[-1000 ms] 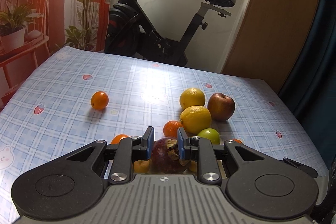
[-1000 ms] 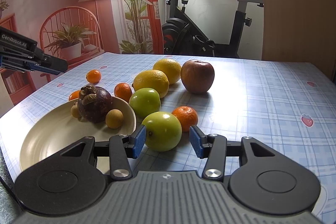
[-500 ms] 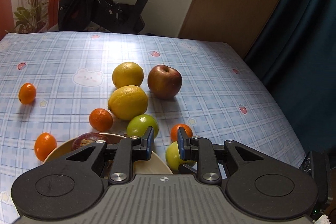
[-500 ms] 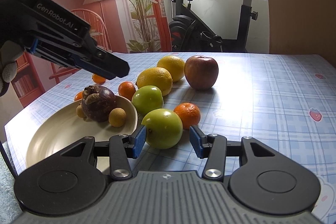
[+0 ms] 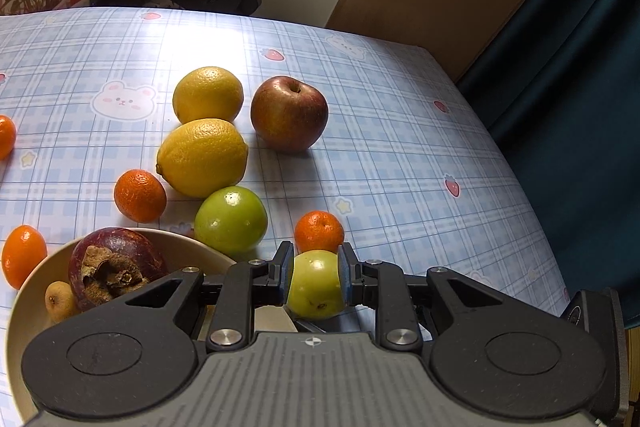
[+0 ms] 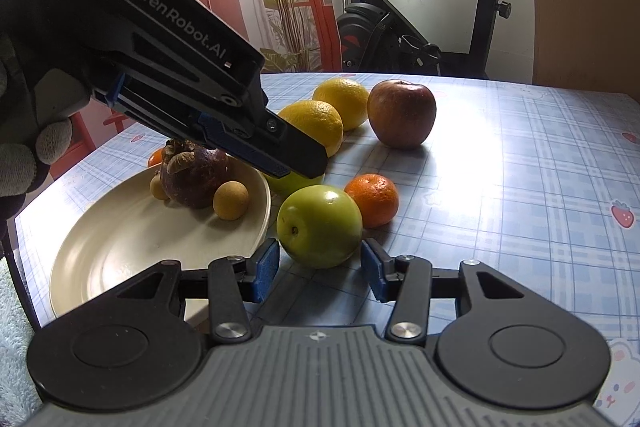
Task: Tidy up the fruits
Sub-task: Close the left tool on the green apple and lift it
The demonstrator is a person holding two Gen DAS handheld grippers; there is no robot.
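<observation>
A cream plate (image 6: 132, 239) holds a dark mangosteen (image 6: 195, 175) and small longans (image 6: 231, 201); the plate also shows in the left wrist view (image 5: 188, 249). A near green apple (image 6: 319, 225) sits on the table beside it, in front of my open right gripper (image 6: 319, 269). My left gripper (image 5: 316, 277) hovers above that apple (image 5: 316, 285), which shows between its pads; in the right wrist view its fingertips (image 6: 298, 163) are apart from the fruit. A second green apple (image 5: 231, 219), two lemons (image 5: 202, 157), a red apple (image 5: 289, 117) and mandarins (image 5: 319, 231) lie beyond.
Small orange kumquats (image 5: 23, 255) lie left of the plate. The table's right edge (image 5: 532, 187) drops to a dark curtain. An exercise bike (image 6: 404, 39) stands behind the table.
My left gripper let go of the mangosteen in the plate, swung right and came over the near green apple. My right gripper stayed open near that apple.
</observation>
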